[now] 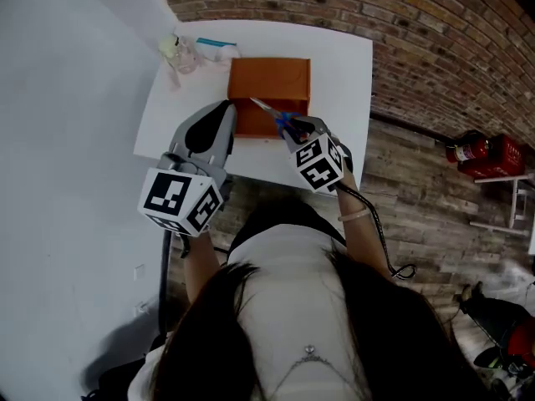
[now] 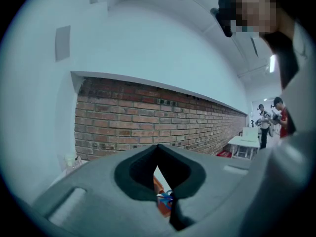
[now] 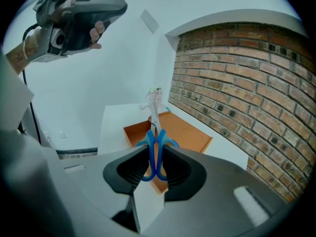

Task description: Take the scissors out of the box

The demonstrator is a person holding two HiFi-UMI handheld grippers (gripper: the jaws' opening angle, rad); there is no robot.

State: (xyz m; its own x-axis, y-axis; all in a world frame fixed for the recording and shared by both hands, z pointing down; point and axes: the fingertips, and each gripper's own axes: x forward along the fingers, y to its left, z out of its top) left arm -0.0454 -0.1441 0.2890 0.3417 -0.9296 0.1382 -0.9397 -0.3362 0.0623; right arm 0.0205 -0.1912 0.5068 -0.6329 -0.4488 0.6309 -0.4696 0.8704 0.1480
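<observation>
An open orange box (image 1: 269, 82) stands on the white table (image 1: 343, 65). My right gripper (image 1: 294, 128) is shut on the blue handles of the scissors (image 1: 269, 114), holding them in the air over the box's near edge, with the blades pointing up and away to the left. In the right gripper view the scissors (image 3: 154, 147) stand upright between the pads, above the box (image 3: 187, 132). My left gripper (image 1: 224, 111) hovers at the box's left near corner, jaws together with nothing held. Through its jaw gap, the left gripper view shows the box (image 2: 159, 186) and scissors (image 2: 165, 199).
Clear plastic items (image 1: 180, 53) and a teal object (image 1: 216, 43) lie at the table's far left corner. A brick wall runs behind the table and a white wall stands to the left. A red fire extinguisher (image 1: 481, 153) lies on the floor to the right. People (image 2: 276, 117) stand far off.
</observation>
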